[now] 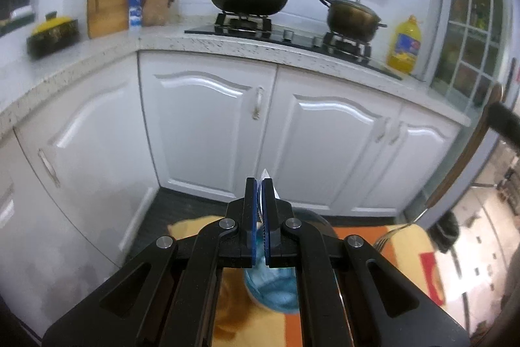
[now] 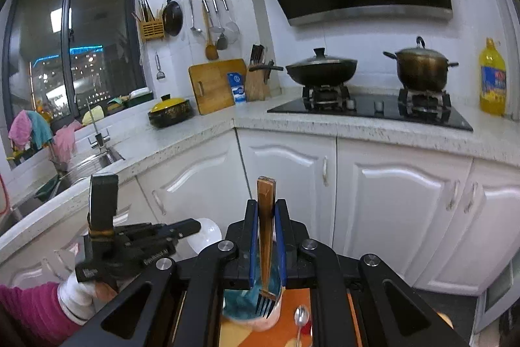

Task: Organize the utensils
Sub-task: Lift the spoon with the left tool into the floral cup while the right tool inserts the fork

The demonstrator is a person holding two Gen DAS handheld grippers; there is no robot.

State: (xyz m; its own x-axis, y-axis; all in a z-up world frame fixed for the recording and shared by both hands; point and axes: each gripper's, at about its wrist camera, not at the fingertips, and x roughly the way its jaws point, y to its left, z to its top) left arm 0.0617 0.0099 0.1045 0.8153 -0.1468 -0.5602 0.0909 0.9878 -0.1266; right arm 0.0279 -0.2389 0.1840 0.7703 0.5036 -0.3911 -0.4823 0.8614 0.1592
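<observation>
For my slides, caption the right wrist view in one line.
Right gripper clamps a wooden-handled fork, tines down over a blue cup, facing the stove.

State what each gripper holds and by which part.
Right gripper: fork, held by its wooden handle, tines down. Left gripper: shut on a white utensil; which part cannot be told.

Fork (image 2: 266,249) above cup (image 2: 250,308), spoon (image 2: 300,319) right.

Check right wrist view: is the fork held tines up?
No. The right gripper clamps the fork by its wooden handle, tines pointing down toward the blue cup.
</observation>
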